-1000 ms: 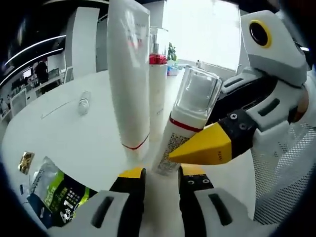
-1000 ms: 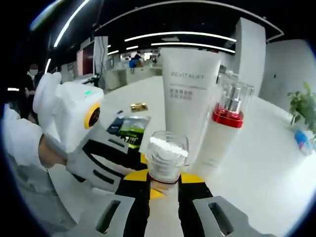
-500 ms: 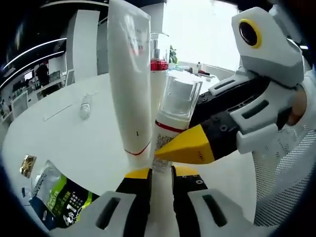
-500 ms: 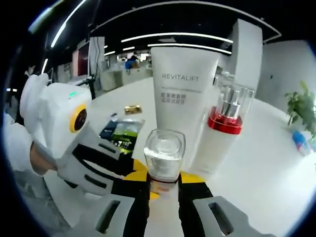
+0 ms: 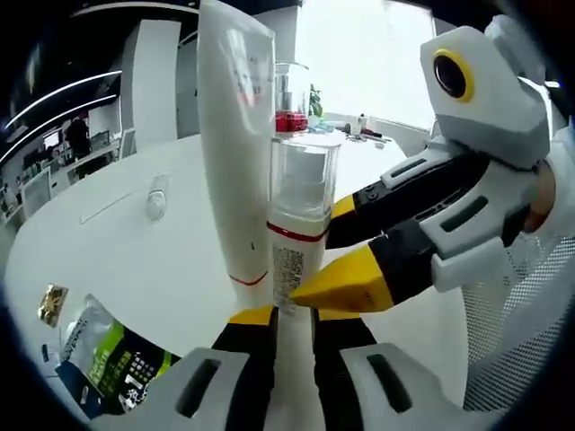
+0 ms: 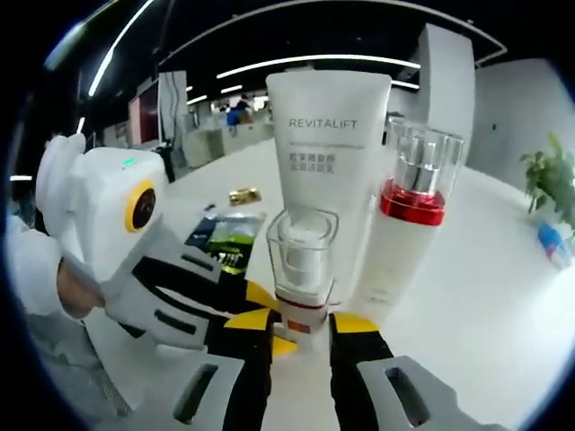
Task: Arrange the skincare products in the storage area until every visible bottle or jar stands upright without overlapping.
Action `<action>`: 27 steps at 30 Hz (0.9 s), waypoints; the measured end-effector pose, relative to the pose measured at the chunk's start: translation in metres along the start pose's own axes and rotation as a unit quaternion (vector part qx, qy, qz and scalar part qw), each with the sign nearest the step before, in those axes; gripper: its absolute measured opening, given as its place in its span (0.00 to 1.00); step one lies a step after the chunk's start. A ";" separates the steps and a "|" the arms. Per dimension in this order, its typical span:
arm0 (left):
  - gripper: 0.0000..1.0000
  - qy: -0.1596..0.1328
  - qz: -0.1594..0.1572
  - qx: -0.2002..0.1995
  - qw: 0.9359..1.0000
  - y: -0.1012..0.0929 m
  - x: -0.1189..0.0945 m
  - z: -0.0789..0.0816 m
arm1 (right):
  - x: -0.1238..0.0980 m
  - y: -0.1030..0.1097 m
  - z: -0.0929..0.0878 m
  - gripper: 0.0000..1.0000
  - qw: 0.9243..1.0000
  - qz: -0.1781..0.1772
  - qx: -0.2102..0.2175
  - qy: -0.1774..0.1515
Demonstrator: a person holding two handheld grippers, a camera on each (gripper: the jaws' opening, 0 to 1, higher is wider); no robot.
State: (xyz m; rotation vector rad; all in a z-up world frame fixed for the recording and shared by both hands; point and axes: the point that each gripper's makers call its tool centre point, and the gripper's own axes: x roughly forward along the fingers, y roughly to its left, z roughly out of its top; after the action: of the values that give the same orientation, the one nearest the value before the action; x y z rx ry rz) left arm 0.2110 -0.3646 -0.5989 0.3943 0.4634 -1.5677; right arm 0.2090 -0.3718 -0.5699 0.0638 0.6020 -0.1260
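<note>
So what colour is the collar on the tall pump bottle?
Red, clearest in the right gripper view: tall pump bottle.

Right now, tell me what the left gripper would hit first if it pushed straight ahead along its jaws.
The left gripper already has the small clear-capped bottle between its jaws, so that comes first. Just beyond stands the tall white Revitalift tube, then the red-collared pump bottle, though depth is uncertain.
</note>
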 end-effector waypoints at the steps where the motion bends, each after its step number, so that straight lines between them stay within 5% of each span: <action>1: 0.12 0.000 0.001 0.001 1.000 0.000 0.000 0.000 | 0.000 0.000 0.000 0.19 1.000 -0.001 0.001 0.000; 27: 0.17 0.012 0.005 0.015 1.000 -0.001 -0.018 0.008 | -0.020 -0.009 0.005 0.32 0.999 0.010 0.034 -0.011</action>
State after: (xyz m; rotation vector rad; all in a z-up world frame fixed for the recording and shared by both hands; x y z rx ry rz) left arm 0.2110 -0.3540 -0.5827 0.4393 0.4568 -1.5641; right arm 0.1941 -0.3791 -0.5548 0.1342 0.5745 -0.1275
